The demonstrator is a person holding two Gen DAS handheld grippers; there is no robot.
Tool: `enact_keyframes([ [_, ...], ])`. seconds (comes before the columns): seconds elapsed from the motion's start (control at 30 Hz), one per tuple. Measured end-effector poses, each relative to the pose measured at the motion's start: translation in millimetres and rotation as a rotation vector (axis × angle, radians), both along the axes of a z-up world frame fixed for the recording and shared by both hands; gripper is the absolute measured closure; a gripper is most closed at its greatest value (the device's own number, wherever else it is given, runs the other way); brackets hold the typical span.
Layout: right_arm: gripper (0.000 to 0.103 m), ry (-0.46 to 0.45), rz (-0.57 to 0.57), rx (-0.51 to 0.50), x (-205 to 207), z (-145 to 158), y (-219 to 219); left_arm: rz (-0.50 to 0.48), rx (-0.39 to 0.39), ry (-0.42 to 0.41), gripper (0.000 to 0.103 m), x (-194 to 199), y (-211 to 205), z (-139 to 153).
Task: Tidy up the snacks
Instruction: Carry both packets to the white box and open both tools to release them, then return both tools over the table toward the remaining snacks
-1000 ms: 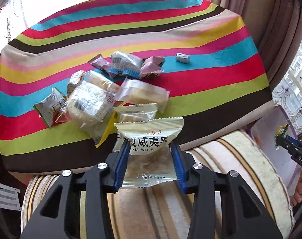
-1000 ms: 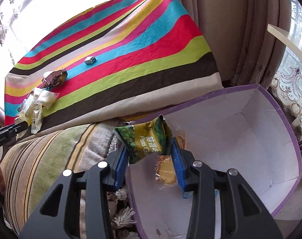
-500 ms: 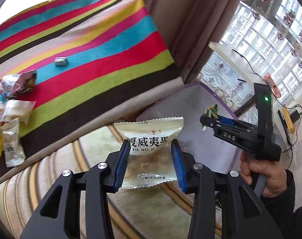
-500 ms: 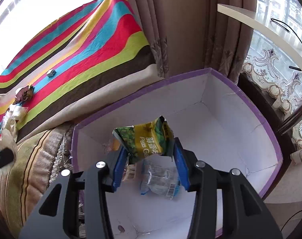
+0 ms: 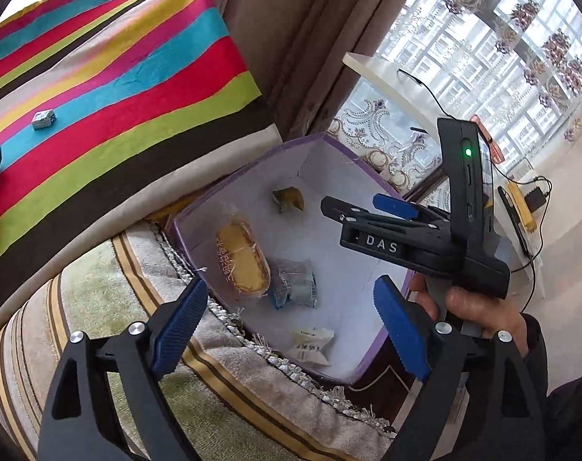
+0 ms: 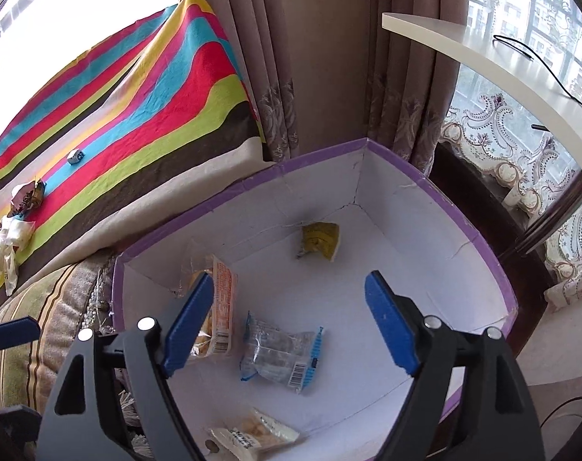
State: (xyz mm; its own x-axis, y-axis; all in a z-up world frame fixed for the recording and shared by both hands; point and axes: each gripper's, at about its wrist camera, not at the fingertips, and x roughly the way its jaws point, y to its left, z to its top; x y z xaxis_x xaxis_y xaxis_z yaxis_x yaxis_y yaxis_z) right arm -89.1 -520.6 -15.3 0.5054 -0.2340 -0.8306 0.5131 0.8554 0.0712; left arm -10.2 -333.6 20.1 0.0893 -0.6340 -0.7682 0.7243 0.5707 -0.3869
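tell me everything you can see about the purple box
The purple box is an open-topped, angular container that looks like cardboard, with a purple rim and outside and white, creased inner walls. It sits low beside a striped cushion, below the curtains. Four wrapped snacks lie on its floor, including a yellow-green packet near the far corner. Both grippers hover open above it; neither touches it.

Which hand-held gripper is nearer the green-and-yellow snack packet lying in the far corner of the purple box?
Right. The right hand-held gripper hangs open over the purple box, close to the green-and-yellow packet; the left hand-held gripper sits back by the near rim.
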Motion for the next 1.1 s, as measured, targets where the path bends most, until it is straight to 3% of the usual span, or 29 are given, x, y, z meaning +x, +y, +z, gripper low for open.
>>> enact_keyframes([
  [0.17, 0.01, -0.004, 0.018, -0.097, 10, 11, 21, 0.109, 0.024, -0.075, 0.015, 10, 21, 10],
  [0.27, 0.008, -0.028, 0.03, -0.192, 16, 22, 38, 0.208, 0.078, -0.185, 0.015, 18, 38, 21],
  [0.43, 0.007, -0.06, 0.104, -0.323, 32, 40, 70, 0.459, 0.204, -0.402, 0.015, 36, 85, 40],
  [0.53, 0.007, -0.106, 0.16, -0.29, 41, 52, 82, 0.593, 0.247, -0.462, 0.015, 49, 121, 45],
  [0.67, 0.007, -0.195, 0.197, -0.162, 54, 65, 89, 0.742, 0.314, -0.507, 0.015, 63, 168, 47],
  [0.77, 0.007, -0.219, 0.216, -0.143, 69, 72, 102, 0.814, 0.3, -0.458, 0.015, 75, 204, 45],
  [0.9, 0.007, -0.227, 0.226, -0.122, 91, 74, 116, 0.888, 0.188, -0.34, 0.015, 81, 252, 40],
  [1.1, 0.007, -0.224, 0.237, -0.096, 122, 73, 136, 1.003, 0.087, -0.218, 0.015, 99, 312, 27],
])
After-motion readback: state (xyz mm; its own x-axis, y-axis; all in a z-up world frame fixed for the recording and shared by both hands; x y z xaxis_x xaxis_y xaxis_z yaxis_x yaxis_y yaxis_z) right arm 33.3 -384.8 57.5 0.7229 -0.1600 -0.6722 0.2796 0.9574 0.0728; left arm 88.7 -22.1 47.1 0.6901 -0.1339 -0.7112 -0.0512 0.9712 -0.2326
